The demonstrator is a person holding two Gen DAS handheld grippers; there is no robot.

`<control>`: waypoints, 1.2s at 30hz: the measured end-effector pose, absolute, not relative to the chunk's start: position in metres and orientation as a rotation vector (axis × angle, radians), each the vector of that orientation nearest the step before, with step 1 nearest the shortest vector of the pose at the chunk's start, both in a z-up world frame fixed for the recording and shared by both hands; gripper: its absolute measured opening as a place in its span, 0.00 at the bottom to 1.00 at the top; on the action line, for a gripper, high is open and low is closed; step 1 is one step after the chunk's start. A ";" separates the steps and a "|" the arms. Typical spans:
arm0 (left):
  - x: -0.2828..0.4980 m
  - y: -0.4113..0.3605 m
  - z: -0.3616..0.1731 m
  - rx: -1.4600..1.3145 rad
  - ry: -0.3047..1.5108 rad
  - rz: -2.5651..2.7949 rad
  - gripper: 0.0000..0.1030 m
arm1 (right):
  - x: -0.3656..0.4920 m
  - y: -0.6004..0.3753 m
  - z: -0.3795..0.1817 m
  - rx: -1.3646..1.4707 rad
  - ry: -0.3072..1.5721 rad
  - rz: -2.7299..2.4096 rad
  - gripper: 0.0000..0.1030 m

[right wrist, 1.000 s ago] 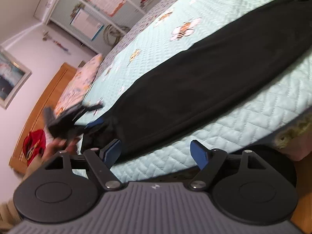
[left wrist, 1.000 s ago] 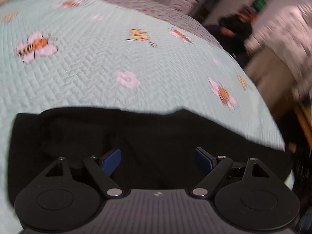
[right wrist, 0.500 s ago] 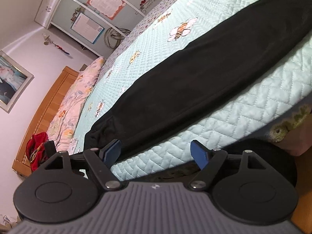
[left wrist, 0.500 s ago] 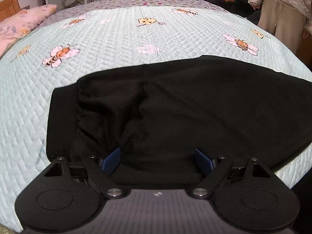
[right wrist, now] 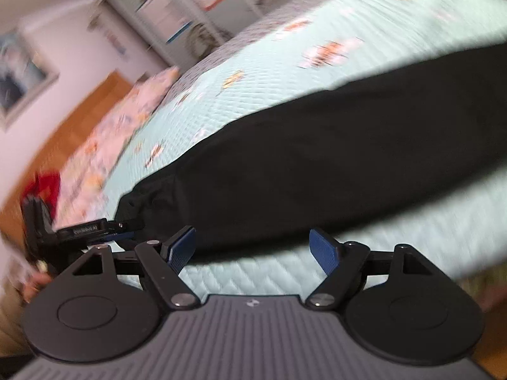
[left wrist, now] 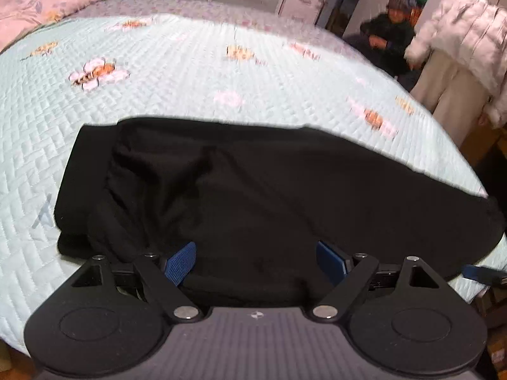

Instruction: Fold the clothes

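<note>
Both tools are gaping empty — the left tool (left wrist: 255, 261) hovering over the black garment's (left wrist: 269, 190) bunched end, the right tool (right wrist: 252, 248) just short of its edge — risking a layered, crooked pinch.

Even indoor light falls softly on both views, with no glare and only faint shadows. In the left wrist view, the quilt (left wrist: 190, 101) beyond the left gripper (left wrist: 255, 261) is slightly smeared, and the fisheye bends its far edge into an arc. The right wrist view is heavily motion-blurred: ahead of the right gripper (right wrist: 252, 248), the black garment (right wrist: 317, 171) is a featureless dark mass, its folds perhaps lost to blur.
</note>
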State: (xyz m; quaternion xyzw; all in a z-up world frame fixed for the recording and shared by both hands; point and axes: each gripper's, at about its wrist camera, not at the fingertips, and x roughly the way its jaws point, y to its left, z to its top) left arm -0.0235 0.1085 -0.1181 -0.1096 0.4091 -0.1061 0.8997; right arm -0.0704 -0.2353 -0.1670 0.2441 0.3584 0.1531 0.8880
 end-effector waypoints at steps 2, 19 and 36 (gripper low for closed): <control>-0.019 0.113 -0.114 -0.258 0.805 -0.172 0.82 | -0.054 -0.213 -0.160 0.391 0.748 0.353 0.72; 0.060 0.186 -0.120 -0.592 0.820 -0.100 0.86 | 0.073 -0.030 -0.149 0.222 0.812 0.630 0.19; 0.062 0.196 -0.137 -0.540 0.839 -0.094 0.85 | 0.072 -0.021 -0.165 0.202 0.889 0.704 0.17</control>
